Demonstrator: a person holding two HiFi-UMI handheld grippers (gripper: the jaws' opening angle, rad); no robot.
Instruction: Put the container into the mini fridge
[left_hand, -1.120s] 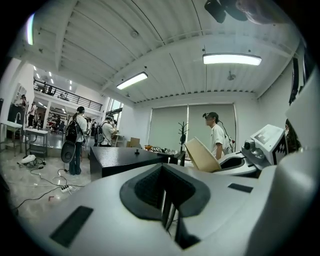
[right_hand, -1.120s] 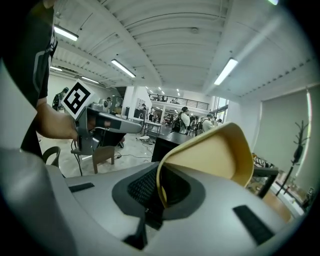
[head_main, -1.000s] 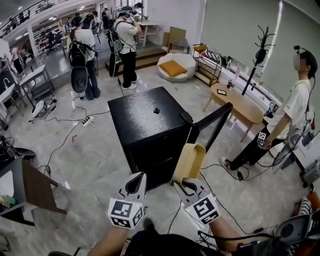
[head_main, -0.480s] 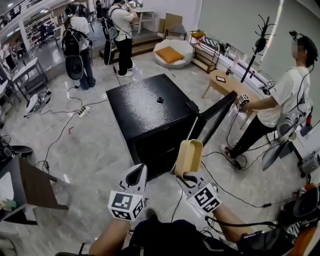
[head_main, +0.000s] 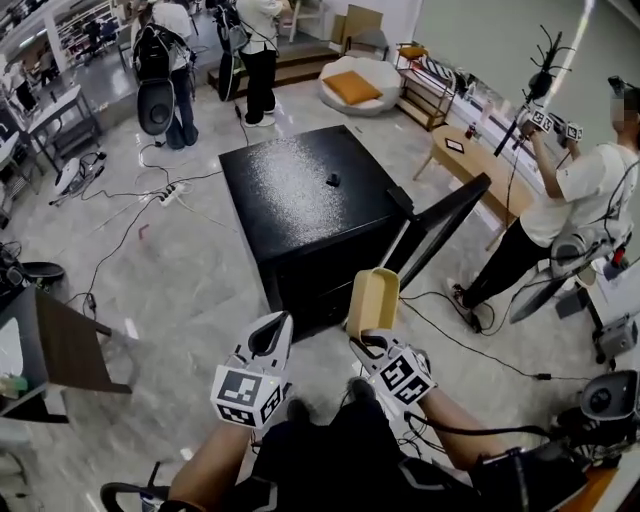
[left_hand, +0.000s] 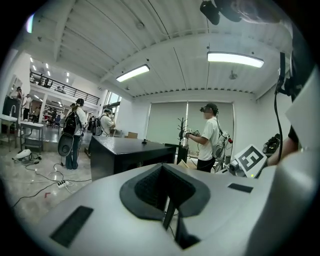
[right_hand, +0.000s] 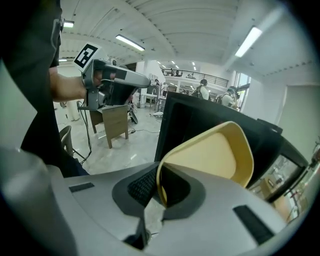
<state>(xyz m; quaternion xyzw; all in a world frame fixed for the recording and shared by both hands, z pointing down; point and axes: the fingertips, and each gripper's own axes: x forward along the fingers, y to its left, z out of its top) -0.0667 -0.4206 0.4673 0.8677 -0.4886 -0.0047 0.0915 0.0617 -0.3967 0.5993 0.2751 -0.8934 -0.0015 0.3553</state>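
R gripper (head_main: 370, 338) is clamped on the container (head_main: 373, 299). Its jaws are nipped over one short wall at the rim, and in the R gripper view the wall edge runs down between the pads. The rest sticks out past the tips w/ the open side toward the person. It's an empty, tan, rounded-rect tub, held in the air just in front of the black fridge (head_main: 300, 190). It sits low against the front face, near the edge of the door (head_main: 447, 222), which stands swung open to the right. It's not inside yet, and the fridge interior is too dark to read from the head view. L gripper (head_main: 270, 335) hangs alongside, apart from the container, jaws together w/ nothing between them. Handling, as a guess: thin moulded plastic w/ no load, so v. light. It's prob. fairly stiff overall, but a single wall will flex a bit under a pinch. A smooth surface + a grip at one end only means it can pivot or slide in the pads if it bumps the door or a shelf. So the hold is OK for carrying, not for pushing hard. It's not fragile; a knock would more likely twist it than crack it. Best hold is prob. as now, deep over the rim, ideally near a corner where the wall is stiffest. The flat base gives the pads nothing to bite. When it's set down, the base should land flat before release, else it'll tip onto its side.
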